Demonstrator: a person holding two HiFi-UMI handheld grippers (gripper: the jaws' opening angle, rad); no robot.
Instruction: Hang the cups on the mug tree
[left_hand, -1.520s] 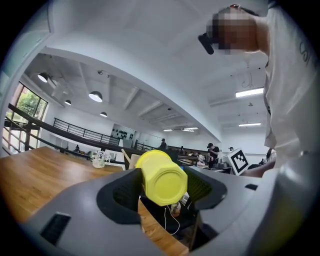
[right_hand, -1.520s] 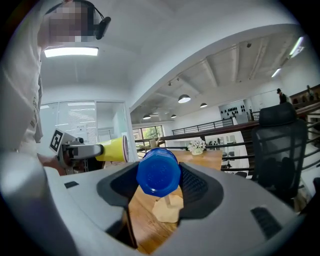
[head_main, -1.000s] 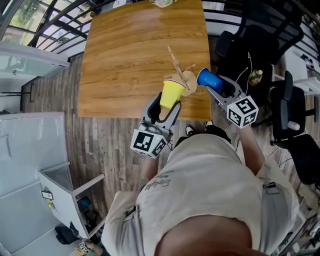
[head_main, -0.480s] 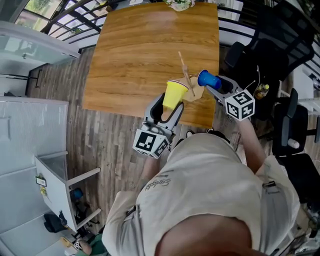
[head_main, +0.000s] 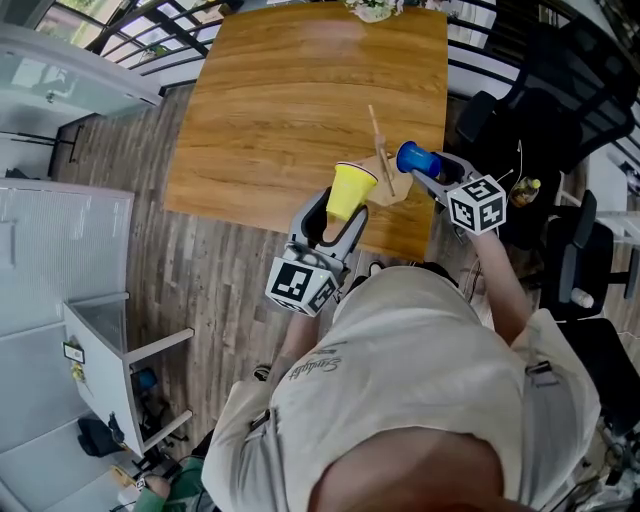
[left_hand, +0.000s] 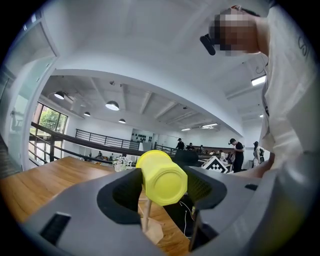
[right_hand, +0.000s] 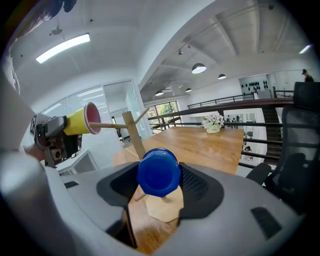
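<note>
The wooden mug tree (head_main: 378, 135) stands near the table's front right corner, and its post (right_hand: 134, 135) and base (right_hand: 165, 205) show in the right gripper view. My left gripper (head_main: 338, 215) is shut on a yellow cup (head_main: 350, 190), held just left of the tree. In the right gripper view a peg of the tree reaches into the yellow cup's (right_hand: 82, 121) mouth. In its own view the left gripper (left_hand: 162, 187) has the yellow cup (left_hand: 162, 177) pressed between its jaws. My right gripper (head_main: 432, 172) is shut on a blue cup (head_main: 417, 160) just right of the tree. The blue cup (right_hand: 159, 172) fills the right gripper (right_hand: 159, 182).
The wooden table (head_main: 280, 100) stretches away, with a flower vase (head_main: 375, 8) at its far edge. Black office chairs (head_main: 520, 110) crowd the right side. A white cabinet (head_main: 60, 250) stands on the floor to the left. The tree stands close to the table's front edge.
The head view has shifted, so the table sits further right in the picture. Both grippers keep their cups close beside the mug tree, hardly moved relative to it.
</note>
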